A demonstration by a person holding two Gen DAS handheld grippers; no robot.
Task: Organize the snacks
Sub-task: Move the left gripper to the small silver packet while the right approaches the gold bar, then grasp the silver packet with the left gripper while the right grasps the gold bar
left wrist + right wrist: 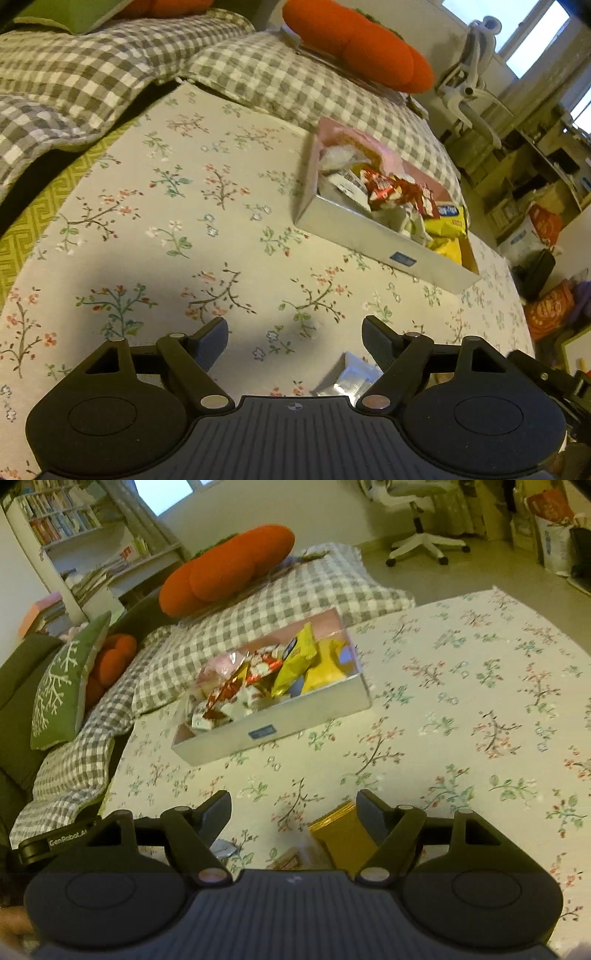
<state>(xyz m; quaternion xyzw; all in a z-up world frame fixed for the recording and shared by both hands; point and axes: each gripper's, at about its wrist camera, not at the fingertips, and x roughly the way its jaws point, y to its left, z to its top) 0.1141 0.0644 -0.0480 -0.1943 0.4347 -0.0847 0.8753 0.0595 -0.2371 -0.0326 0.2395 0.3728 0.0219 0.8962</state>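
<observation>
1. Floral cloth [184,206] covers the surface; checked bedding [258,74] lies behind the box.
2. Snack box [280,723] sits mid-cloth, full of wrappers.
3. Left gripper [295,343]: jaws apart, empty; silver packet [351,376] nr its tips, well short of box.
4. Right gripper [293,819]: jaws apart, gold packet [343,834] between, unclamped.

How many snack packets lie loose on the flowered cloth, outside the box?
3 visible: a silver packet near the left gripper, a gold packet and a brownish one near the right gripper. The grippers may hide more.

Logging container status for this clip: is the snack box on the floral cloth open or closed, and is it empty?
Open and not empty. The box has no lid on it, and red, white and yellow snack packets show inside.
</observation>
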